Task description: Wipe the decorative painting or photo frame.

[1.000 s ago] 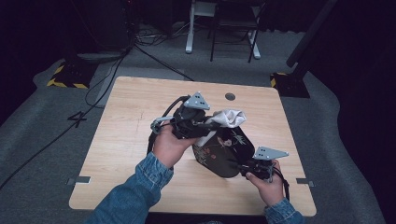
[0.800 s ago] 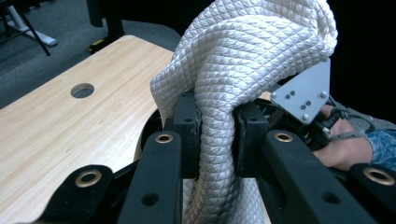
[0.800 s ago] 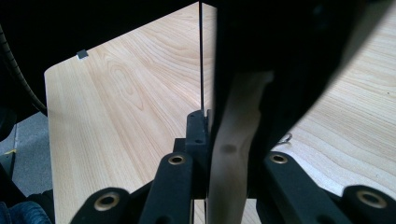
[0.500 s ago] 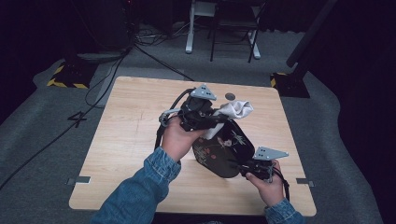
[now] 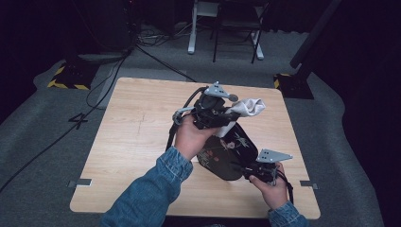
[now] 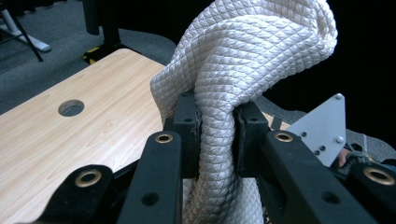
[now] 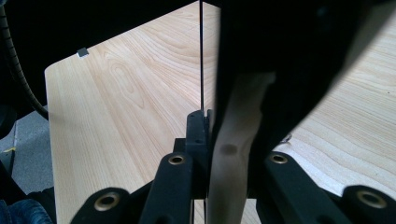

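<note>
A black round fan (image 5: 227, 153) with a pale painted pattern lies on the wooden table (image 5: 137, 137), right of centre. My right gripper (image 5: 250, 169) is at its near edge, and the right gripper view has the jaws shut on the fan's pale handle (image 7: 231, 158). The fan's dark blade (image 7: 280, 42) rises above the right gripper (image 7: 224, 135). My left gripper (image 5: 231, 112) hovers over the fan's far edge, shut on a white quilted cloth (image 5: 248, 107). The left gripper (image 6: 217, 135) pinches the cloth (image 6: 252, 60), which bunches above the jaws.
A round hole (image 6: 71, 108) is cut in the tabletop near its far edge. Cables (image 5: 156, 56), a chair's legs (image 5: 227, 42) and yellow-and-black striped bases (image 5: 68, 78) stand on the grey floor beyond the table. Bare wood spreads to the left.
My left gripper has carried the white cloth to the right and farther away, up past the fan's far edge. The right gripper and the fan have stayed put.
</note>
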{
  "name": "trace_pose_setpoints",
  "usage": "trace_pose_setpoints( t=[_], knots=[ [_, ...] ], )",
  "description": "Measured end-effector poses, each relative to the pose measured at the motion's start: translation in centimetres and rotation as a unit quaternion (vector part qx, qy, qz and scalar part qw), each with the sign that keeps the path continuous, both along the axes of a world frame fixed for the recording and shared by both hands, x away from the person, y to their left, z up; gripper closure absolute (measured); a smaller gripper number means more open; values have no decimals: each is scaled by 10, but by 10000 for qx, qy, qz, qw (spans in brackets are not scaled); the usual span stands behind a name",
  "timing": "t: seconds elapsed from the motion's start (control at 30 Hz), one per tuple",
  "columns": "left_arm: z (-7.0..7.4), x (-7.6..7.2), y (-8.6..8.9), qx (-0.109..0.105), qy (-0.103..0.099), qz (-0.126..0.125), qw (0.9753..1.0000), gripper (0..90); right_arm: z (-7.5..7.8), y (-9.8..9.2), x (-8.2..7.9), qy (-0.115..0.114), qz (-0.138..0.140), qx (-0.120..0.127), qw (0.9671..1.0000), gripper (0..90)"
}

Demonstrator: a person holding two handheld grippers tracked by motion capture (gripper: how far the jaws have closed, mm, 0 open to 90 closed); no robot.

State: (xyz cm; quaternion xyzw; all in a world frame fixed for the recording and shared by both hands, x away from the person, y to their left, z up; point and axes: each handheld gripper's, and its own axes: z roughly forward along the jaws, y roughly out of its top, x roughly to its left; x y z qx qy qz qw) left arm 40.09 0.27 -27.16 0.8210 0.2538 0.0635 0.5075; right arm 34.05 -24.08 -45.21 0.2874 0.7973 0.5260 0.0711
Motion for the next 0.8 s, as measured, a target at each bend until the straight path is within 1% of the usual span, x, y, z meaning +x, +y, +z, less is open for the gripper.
trace_pose_setpoints(
  t=[0.2, 0.27, 0.33, 0.4, 0.53, 0.6, 0.73, 0.8],
  knots=[
    [-3, 6, -3, 15, -3, 89, 10000, 753, 0, 0, 0, 11, -11, -2, 10000, 803],
    [-4, 8, -3, 51, -15, 131, 9999, 753, 0, 0, -1, 9, -11, -9, 10000, 803],
    [-5, 10, -2, 91, -42, 174, 9998, 753, 0, 0, -1, 6, -5, -9, 10000, 803],
    [-7, 10, -1, 78, -28, 216, 9997, 753, 0, 0, -1, 1, 7, -3, 10000, 803],
    [-8, 11, 2, 151, -86, 245, 9995, 753, 1, 0, -1, -10, 18, 12, 10000, 803],
    [-9, 12, 4, 131, -38, 279, 9995, 753, 0, 0, -1, -11, 21, 15, 10000, 803],
    [-11, 14, 8, 164, -78, 364, 9992, 753, 0, 0, -1, -11, 18, 12, 10000, 803],
    [-12, 15, 10, 138, -55, 402, 9991, 753, 1, 0, -1, -8, 22, 12, 10000, 803]
  ],
)
